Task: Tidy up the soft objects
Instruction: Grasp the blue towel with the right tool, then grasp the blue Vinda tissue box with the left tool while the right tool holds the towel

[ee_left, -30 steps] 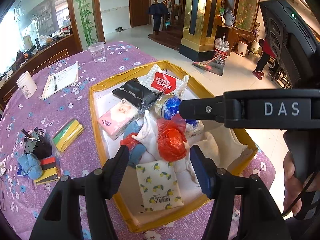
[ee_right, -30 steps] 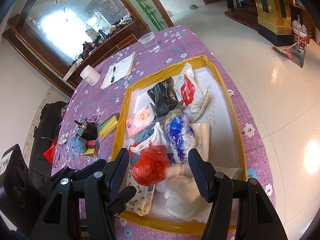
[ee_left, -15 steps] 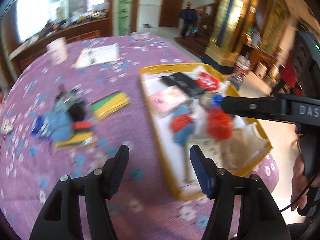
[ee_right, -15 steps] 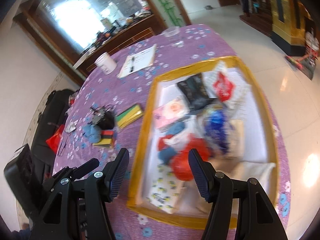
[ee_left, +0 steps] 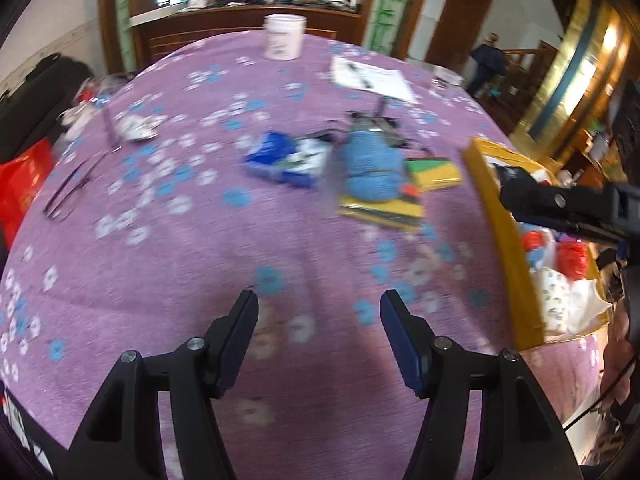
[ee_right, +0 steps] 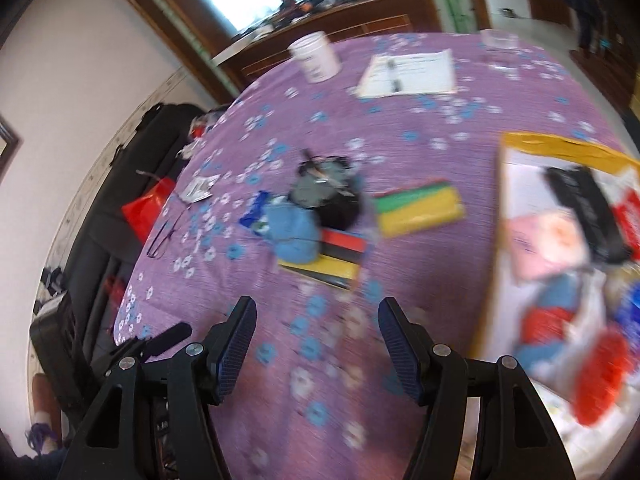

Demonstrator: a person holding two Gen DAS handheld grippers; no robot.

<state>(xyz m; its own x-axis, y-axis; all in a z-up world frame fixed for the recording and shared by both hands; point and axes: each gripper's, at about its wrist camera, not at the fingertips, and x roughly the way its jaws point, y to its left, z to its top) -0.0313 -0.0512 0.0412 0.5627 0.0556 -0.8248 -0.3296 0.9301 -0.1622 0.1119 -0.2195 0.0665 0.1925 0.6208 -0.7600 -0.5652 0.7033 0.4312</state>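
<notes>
Matt woven purple tablecloth (ee_left: 168, 264)

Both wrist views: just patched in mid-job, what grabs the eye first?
The purple flowered tablecloth fills both views. On it sits a blue knitted toy atop striped yellow packs, with the yellow-rimmed tray of soft packets to its right. Both tongs, left and right, are open and empty above bare cloth.

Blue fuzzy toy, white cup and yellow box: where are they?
Blue fuzzy toy (ee_left: 372, 168), left wrist view, middle of its body.
White cup (ee_right: 316, 58), right wrist view, its side wall.
Yellow box (ee_right: 560, 150), right wrist view, its far rim.
</notes>
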